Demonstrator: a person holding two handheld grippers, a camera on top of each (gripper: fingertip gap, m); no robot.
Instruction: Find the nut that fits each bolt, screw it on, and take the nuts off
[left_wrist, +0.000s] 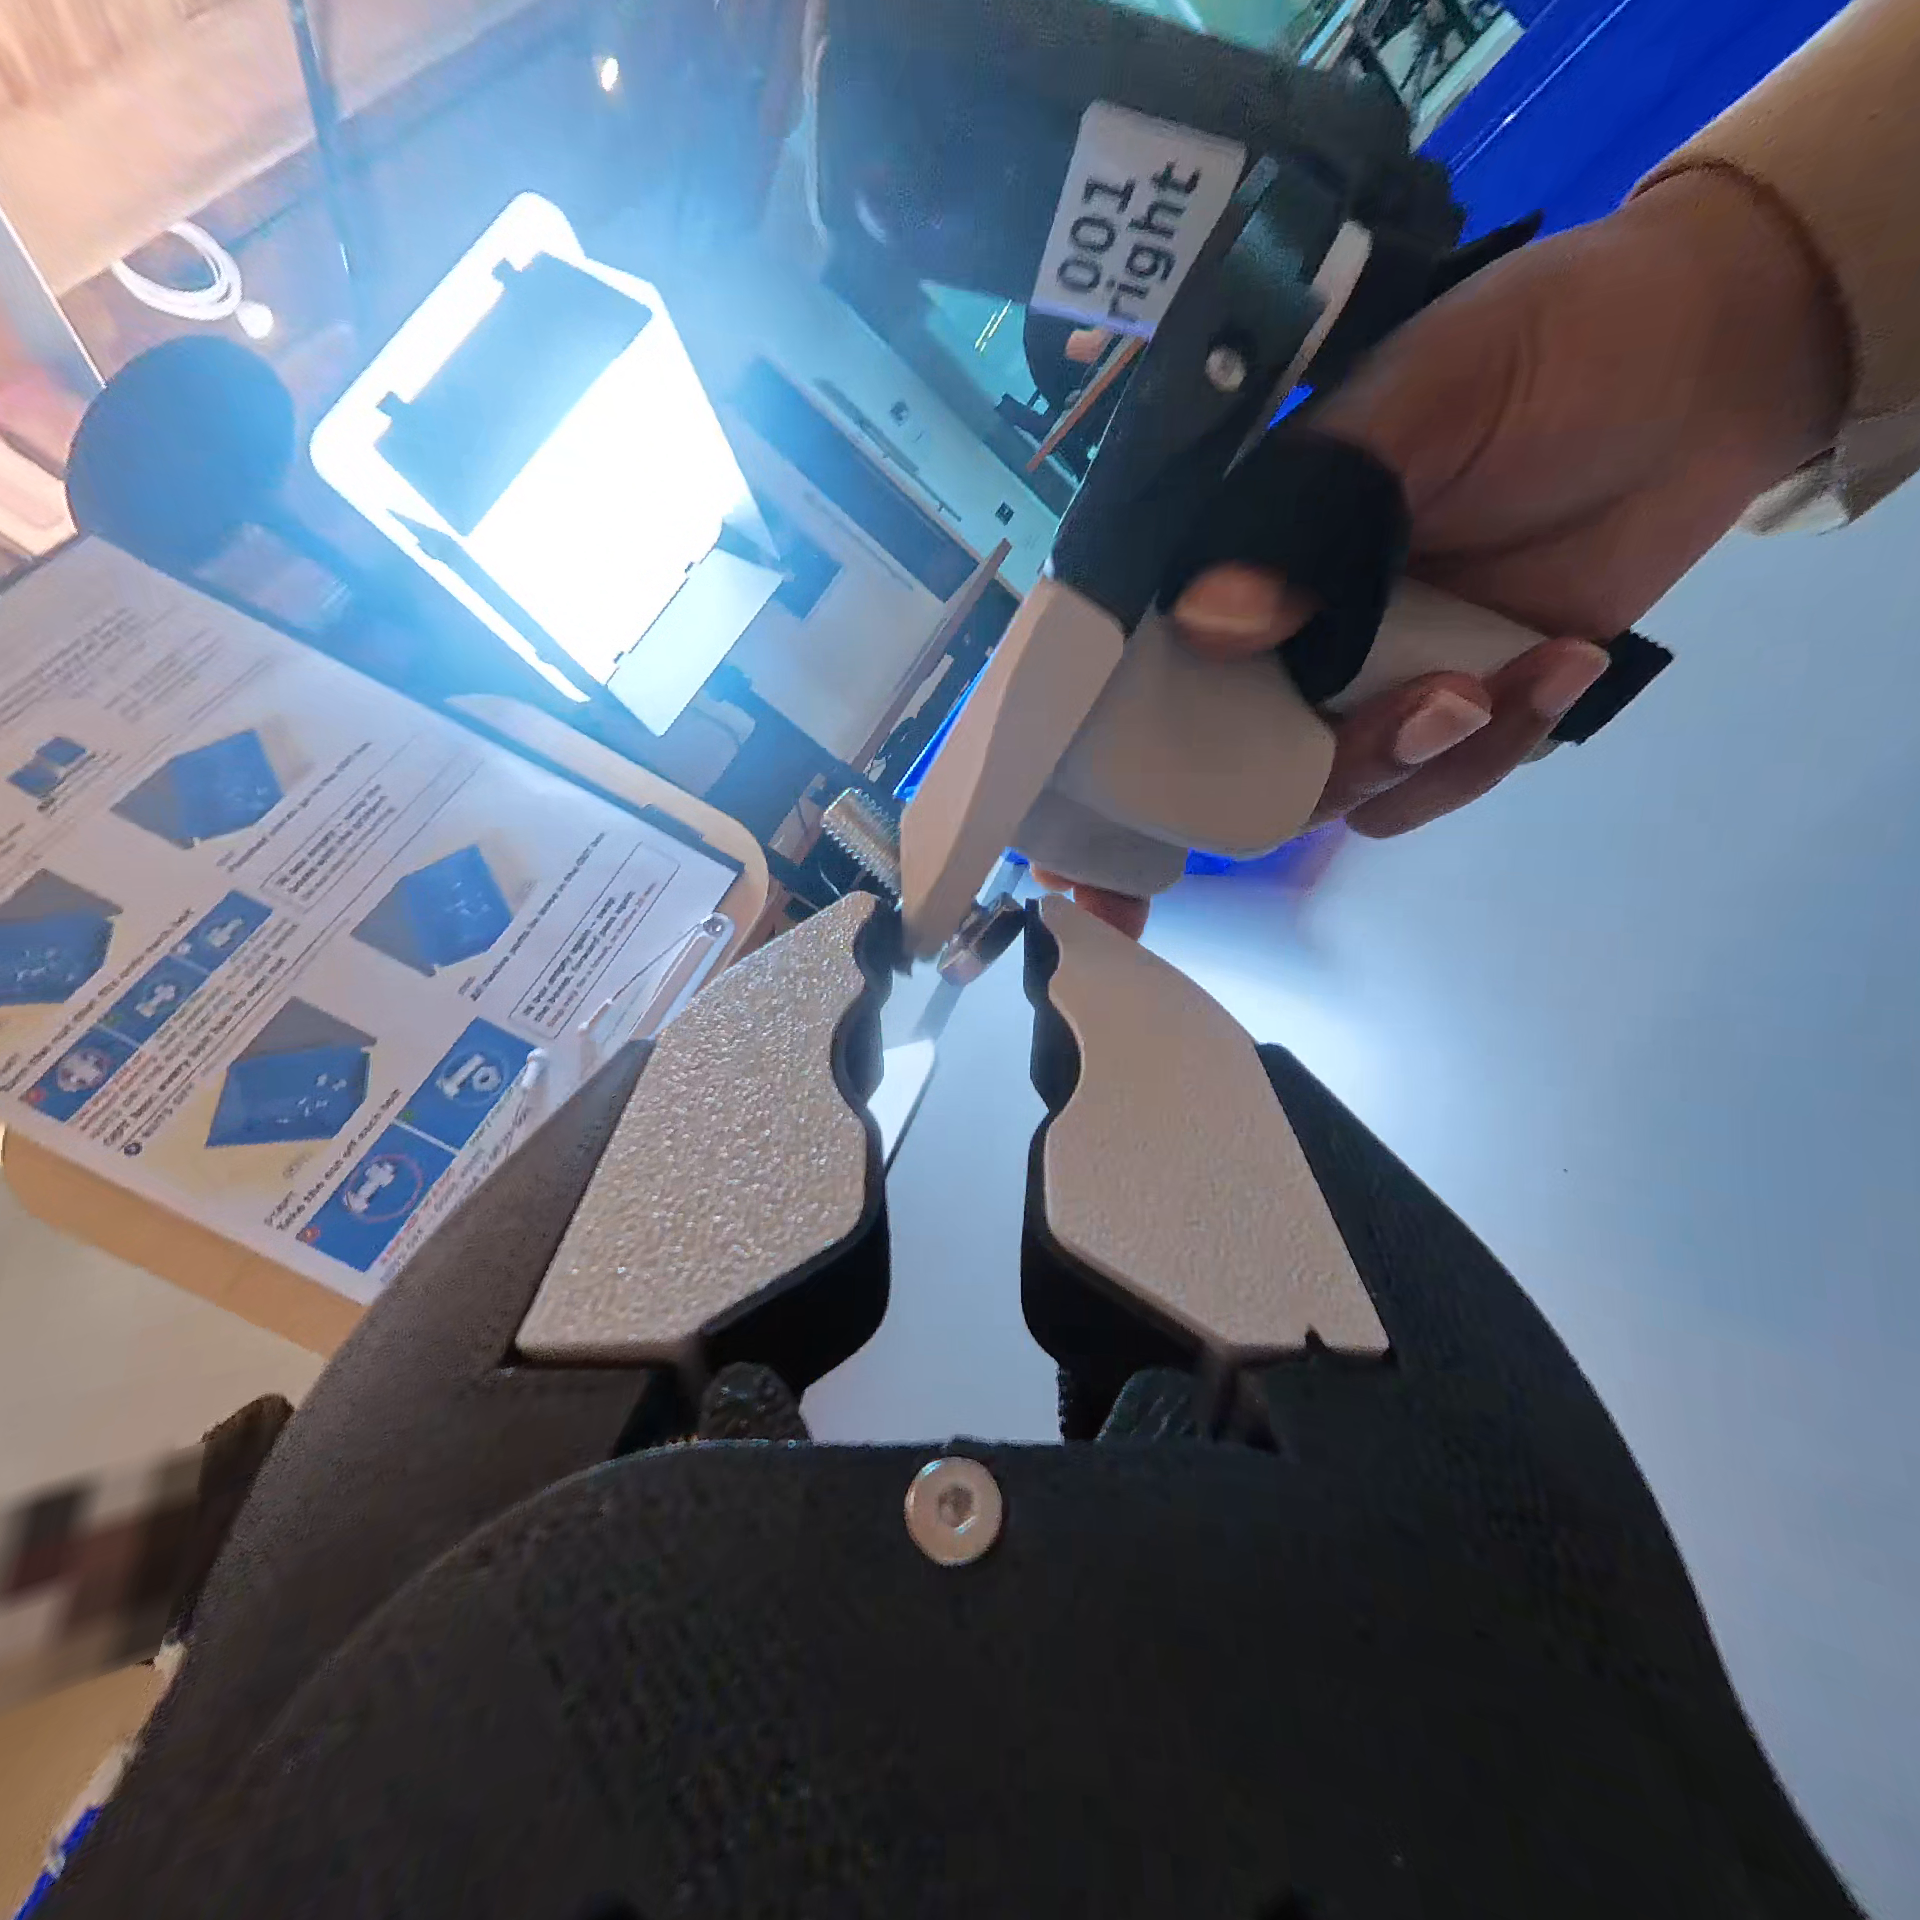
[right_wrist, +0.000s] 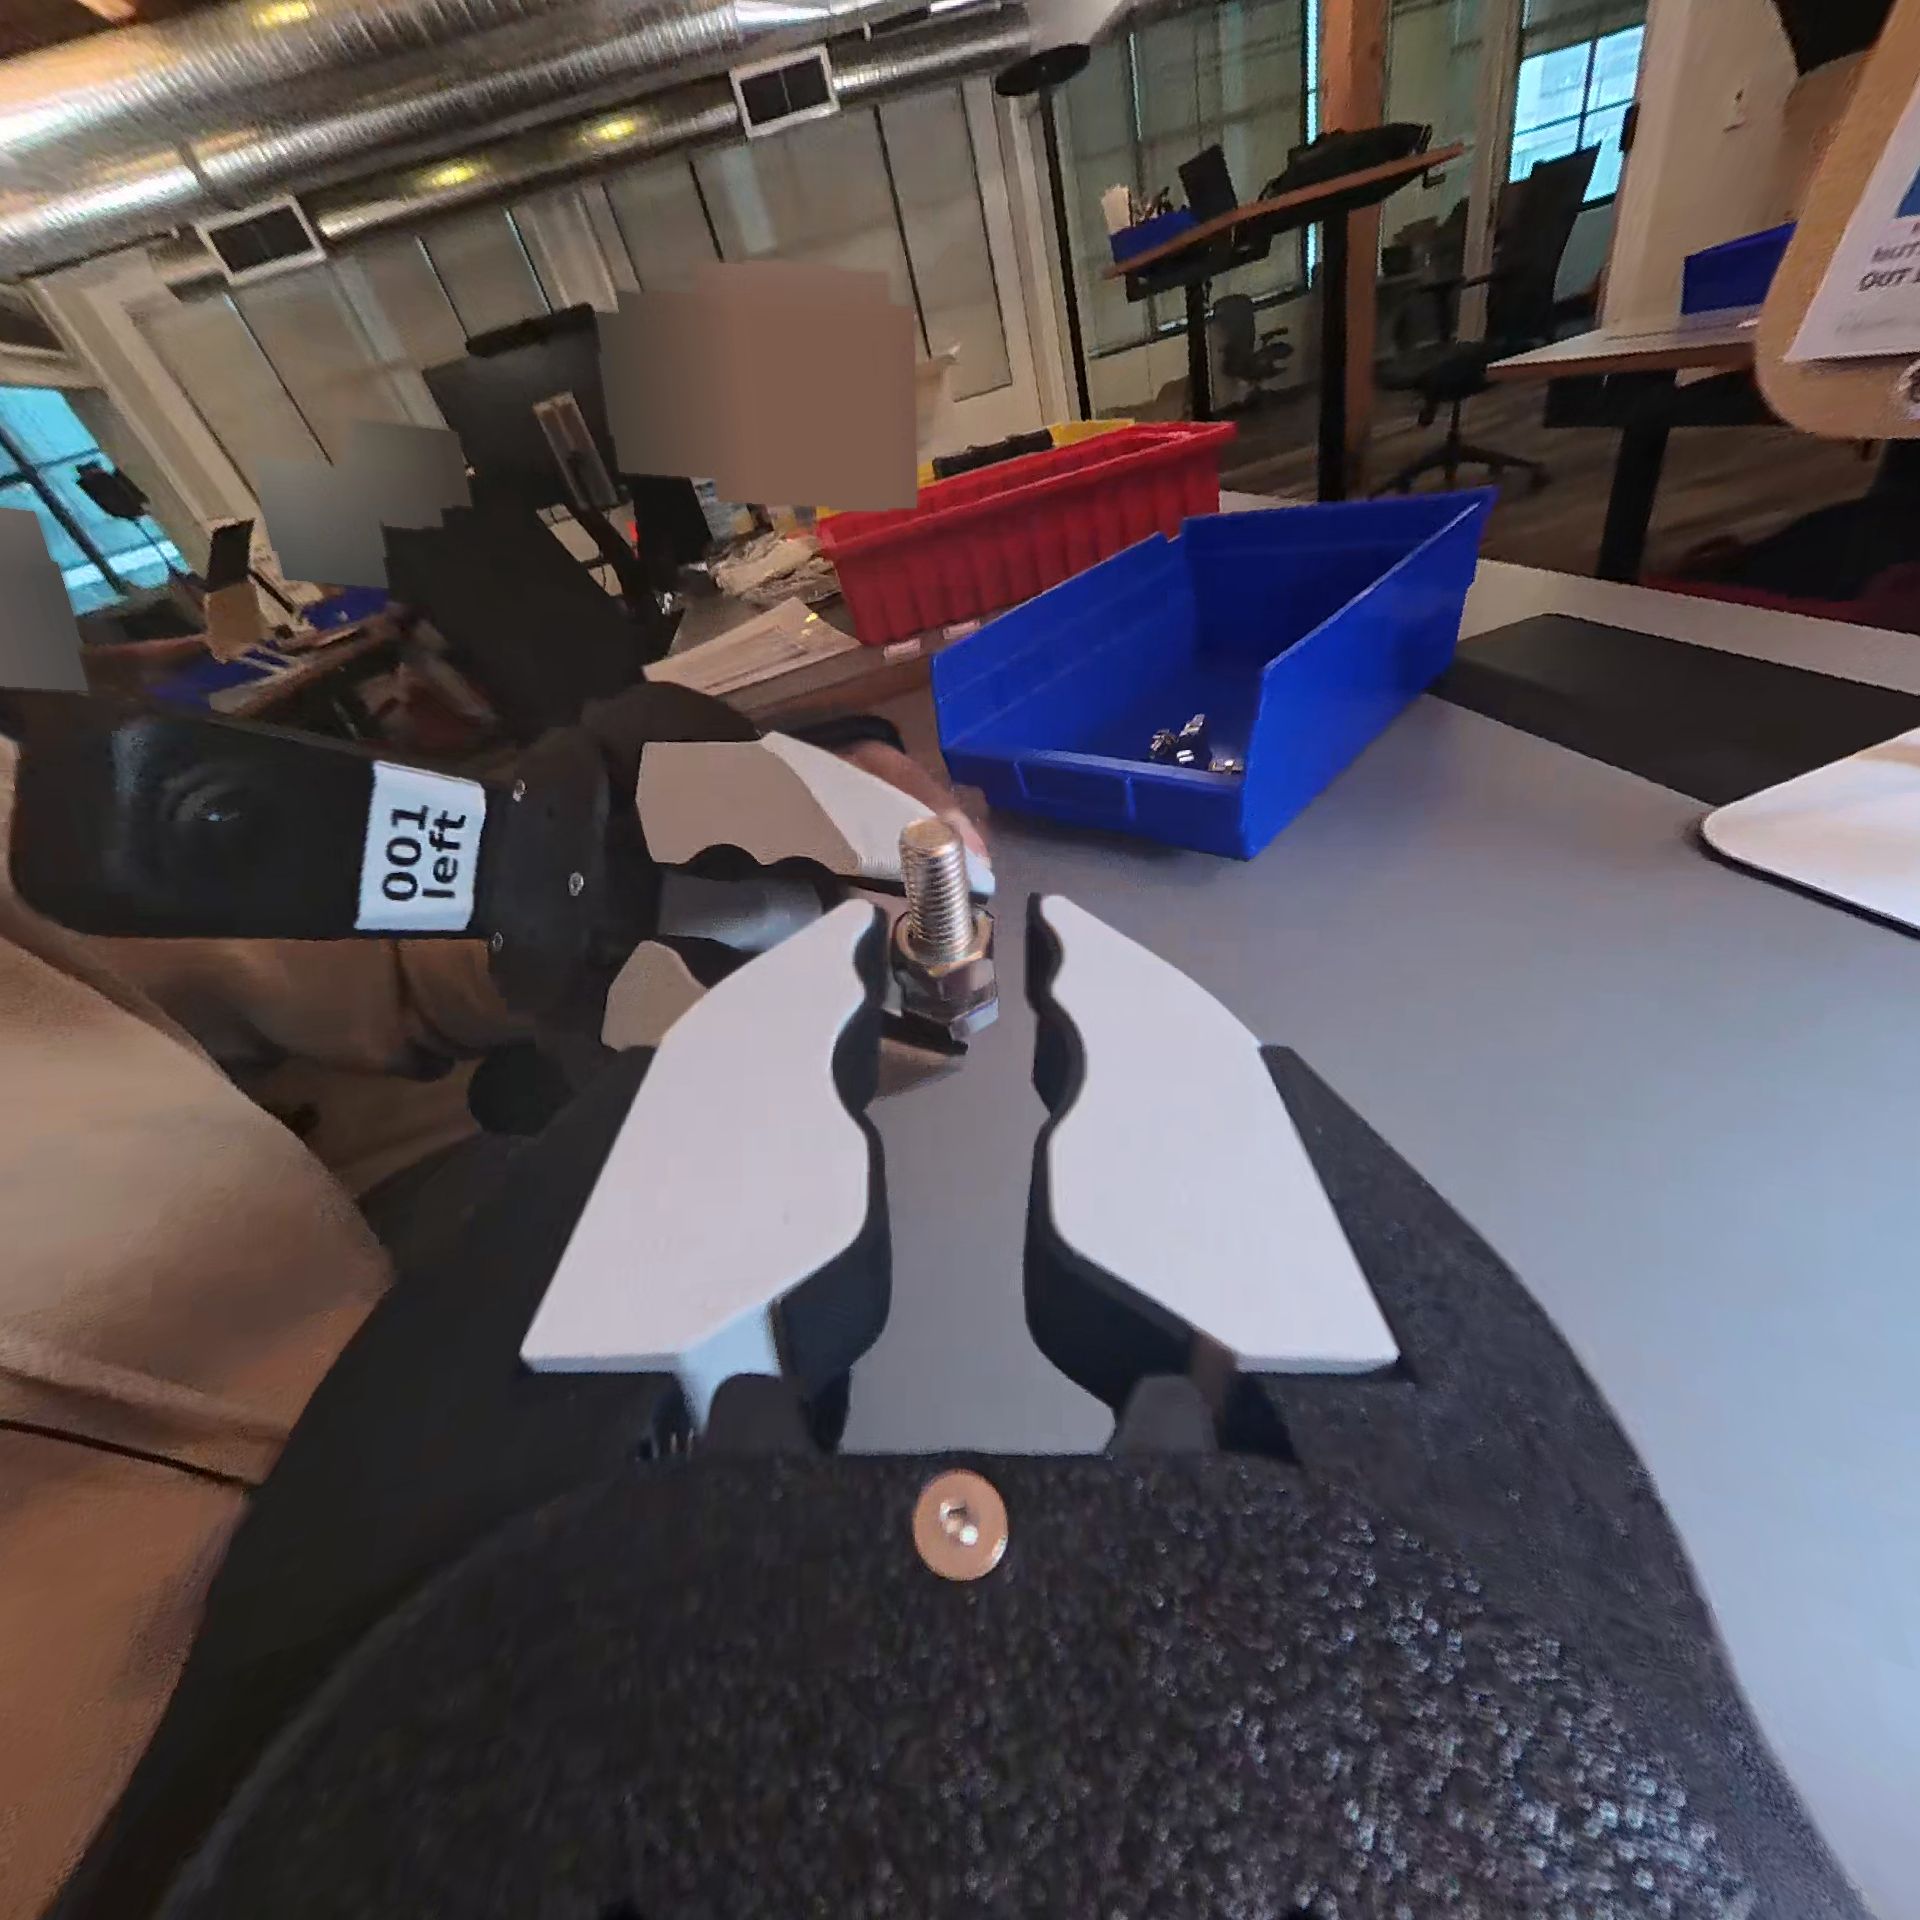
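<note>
A steel bolt stands threads-up in the air above the grey table, with a hex nut screwed low on it, just above the head. My right gripper has its jaws narrowly parted around the nut. My left gripper comes in from the left. One of its fingers is behind the bolt and the other is in front, closed on the head. In the left wrist view the threaded end pokes out past a right-gripper finger, which hides the nut.
A blue bin with several loose nuts and bolts stands beyond the bolt. A red bin is behind it. A printed instruction sheet on a wooden board stands at the left. A white board lies at the right. Only a small space, under 4 cm, lies between the two pairs of fingers.
</note>
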